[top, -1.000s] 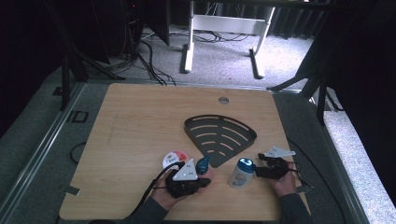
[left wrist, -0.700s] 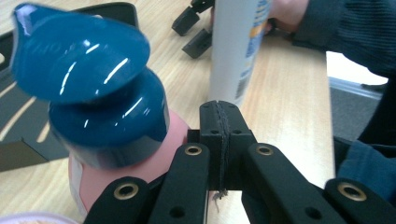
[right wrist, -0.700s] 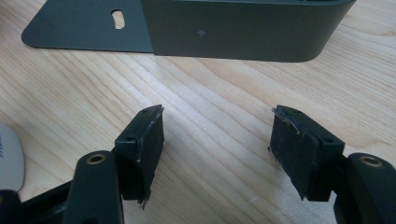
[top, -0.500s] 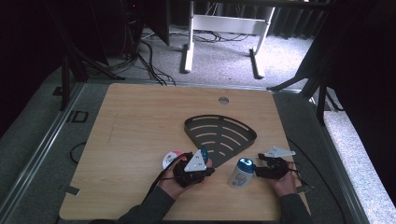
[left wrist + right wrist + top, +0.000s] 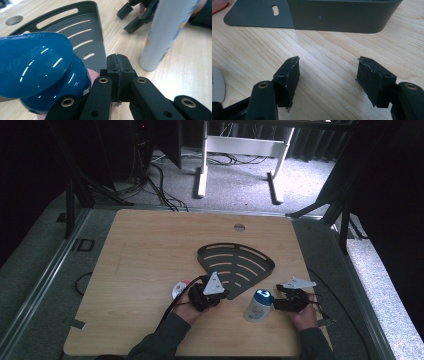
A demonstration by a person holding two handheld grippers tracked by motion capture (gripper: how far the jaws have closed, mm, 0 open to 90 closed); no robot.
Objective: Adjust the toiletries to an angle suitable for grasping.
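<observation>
Blue cap (image 5: 37, 67) sits very close to my left hand-held gripper (image 5: 117, 62), just at its left side in the left gripper view, where it looks big and glossy with a wide tilted top. The jaws of this gripper are pressed fully together and nothing is between them (the cap is beside them, not inside the grip), and I cannot tell what holds the cap up. In the high view the left hand-held gripper (image 5: 207, 295) is at the near edge of the dark slotted tray (image 5: 235, 262), which lies flat around the middle of the wooden tabletop (image 5: 150, 250). A small round white and red thing (image 5: 178, 288) lies on the tabletop just beside my left hand.

White bottle (image 5: 258, 306) stands upright between my two hands, near the front edge of the tabletop, with a blue top. My right hand-held gripper (image 5: 280, 304) rests just beside the bottle and points toward it. In the right gripper view its jaws stand wide apart with only bare wood between them, and the rim of the dark tray (image 5: 342, 15) is further ahead.
</observation>
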